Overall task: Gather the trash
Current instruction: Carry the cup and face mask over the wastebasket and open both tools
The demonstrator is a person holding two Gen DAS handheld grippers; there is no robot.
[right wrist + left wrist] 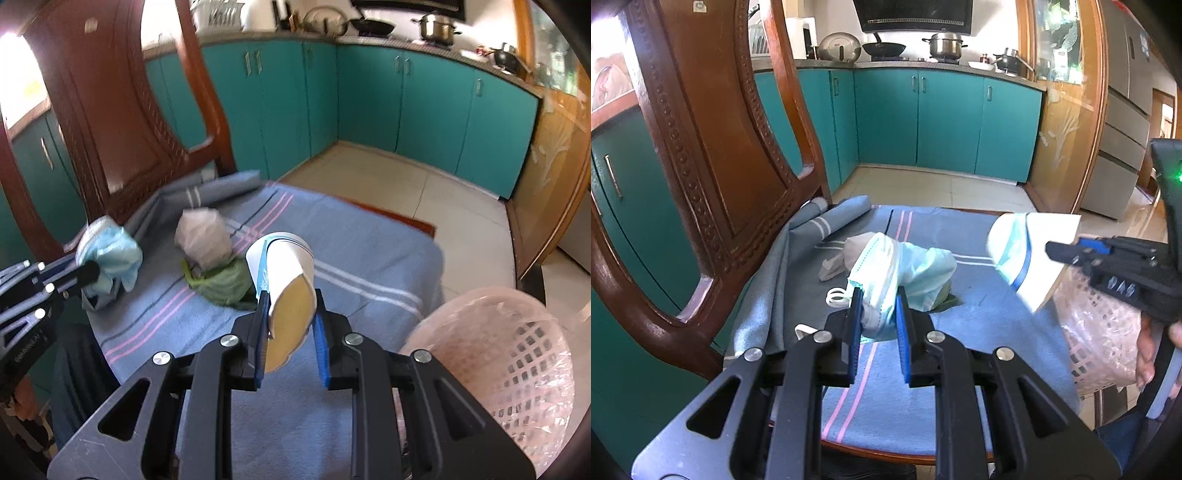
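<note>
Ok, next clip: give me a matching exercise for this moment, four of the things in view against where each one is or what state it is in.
Things:
1. face mask
2. paper cup
3. pink basket
4. green leaf scrap

Places or states:
A. lying on the blue striped cloth, under a crumpled clear bag
B. clamped in the left gripper
C. standing beside the cloth-covered chair seat, lined with thin plastic
D. pinched in the right gripper, squashed at the mouth

Pairs: 1-B, 2-D, 3-C, 4-A
</note>
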